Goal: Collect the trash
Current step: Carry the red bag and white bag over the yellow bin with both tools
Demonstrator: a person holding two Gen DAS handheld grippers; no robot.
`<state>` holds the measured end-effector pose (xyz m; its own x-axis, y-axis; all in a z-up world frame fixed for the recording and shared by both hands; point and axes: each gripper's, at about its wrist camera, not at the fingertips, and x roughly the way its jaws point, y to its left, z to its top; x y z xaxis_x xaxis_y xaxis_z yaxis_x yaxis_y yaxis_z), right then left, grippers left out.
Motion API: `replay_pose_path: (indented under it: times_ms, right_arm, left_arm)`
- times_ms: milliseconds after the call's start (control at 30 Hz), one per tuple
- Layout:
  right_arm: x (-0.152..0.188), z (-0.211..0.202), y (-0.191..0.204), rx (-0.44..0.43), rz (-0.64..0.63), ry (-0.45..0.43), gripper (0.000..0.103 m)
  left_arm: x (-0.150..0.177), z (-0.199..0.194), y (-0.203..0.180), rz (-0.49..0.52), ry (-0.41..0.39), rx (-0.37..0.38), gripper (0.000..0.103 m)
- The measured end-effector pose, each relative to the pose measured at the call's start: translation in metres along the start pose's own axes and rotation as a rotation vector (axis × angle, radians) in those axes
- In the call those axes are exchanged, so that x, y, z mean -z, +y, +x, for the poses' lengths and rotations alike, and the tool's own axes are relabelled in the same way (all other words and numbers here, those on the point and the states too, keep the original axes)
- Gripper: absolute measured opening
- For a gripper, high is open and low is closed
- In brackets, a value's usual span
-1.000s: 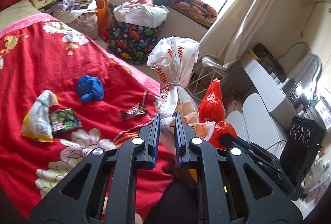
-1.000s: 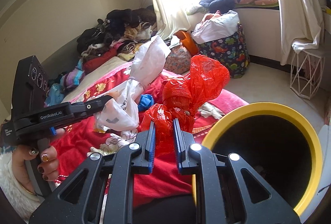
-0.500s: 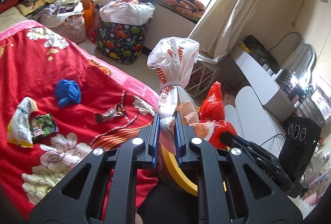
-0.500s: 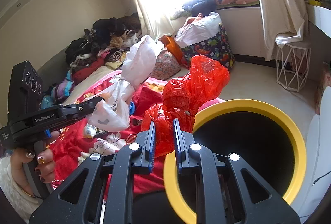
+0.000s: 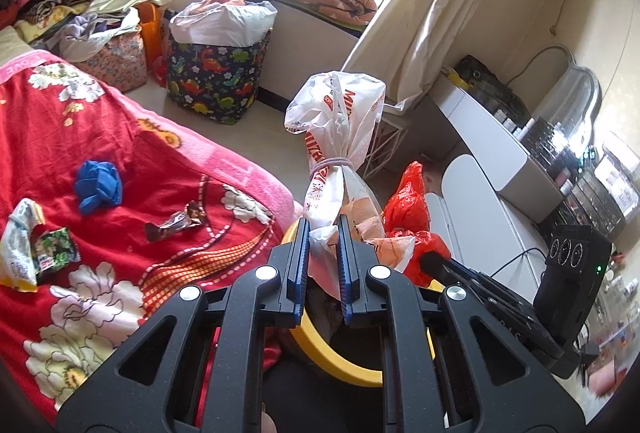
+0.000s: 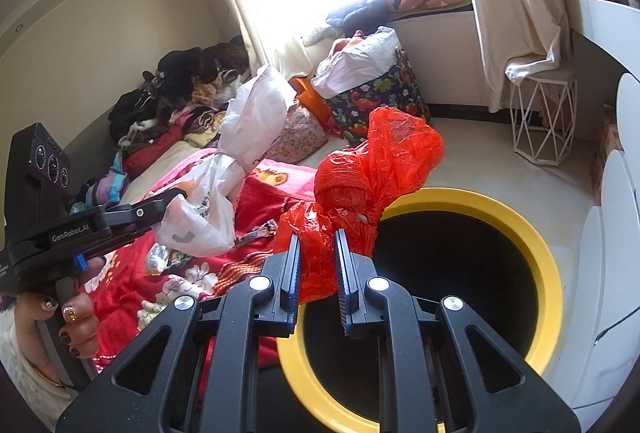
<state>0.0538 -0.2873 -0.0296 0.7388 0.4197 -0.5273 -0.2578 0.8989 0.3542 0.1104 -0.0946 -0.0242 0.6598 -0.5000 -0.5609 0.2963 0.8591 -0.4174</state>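
Each claw [image 5: 323,245] is matte black with blue ribbed pads and silver screws; the hand [image 6: 66,317] wears dark nail polish and a white fuzzy sleeve [image 6: 28,389].

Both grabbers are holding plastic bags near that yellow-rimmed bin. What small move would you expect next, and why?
Probably the right gripper should ease a little further over the bin and then open. It is shut on the red bag, which hangs at the rim beside the dark opening. The left gripper, shut on the white bag, could follow.
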Motion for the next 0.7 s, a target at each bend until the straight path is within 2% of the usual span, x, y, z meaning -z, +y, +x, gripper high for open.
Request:
replay_pose_path:
  times_ms: [400,700]
  right_arm:
    - [0.007,-0.017,-0.019,0.053,0.056,-0.021,0.015]
    - [0.01,-0.027,-0.04,0.09,0.103,-0.04,0.015]
  left_arm:
    - [0.008,0.016,-0.024,0.041,0.034,0.033,0.008]
    - [0.014,0.023,-0.036,0.072,0.056,0.029,0.008]
